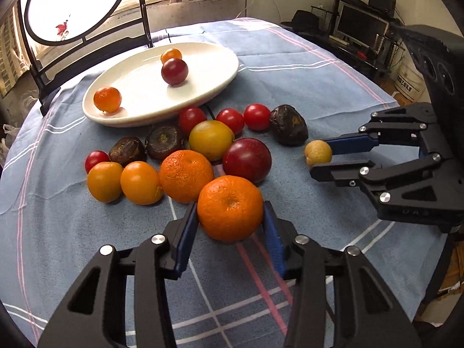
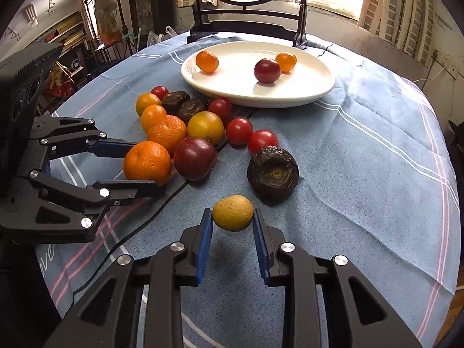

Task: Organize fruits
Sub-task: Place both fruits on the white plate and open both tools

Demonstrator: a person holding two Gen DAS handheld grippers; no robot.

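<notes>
My left gripper [image 1: 230, 217] is shut on a large orange mandarin [image 1: 230, 208], also seen in the right wrist view [image 2: 147, 162], at the near edge of the fruit pile. My right gripper [image 2: 233, 217] is shut on a small yellow fruit [image 2: 233, 213], held just above the cloth; it also shows in the left wrist view [image 1: 318, 152]. A white plate [image 1: 220, 81] at the back holds two small oranges and a dark red plum [image 1: 174, 71]. Loose fruit lies before the plate: mandarin [image 1: 186, 175], plum [image 1: 247, 159], red tomatoes [image 1: 256, 117], dark wrinkled fruits [image 1: 288, 129].
A blue checked cloth [image 1: 319, 81] covers the round table. A black-framed round screen [image 1: 75, 3] stands behind the plate at the table's back edge. A desk with a monitor [image 1: 359, 29] stands beyond the table.
</notes>
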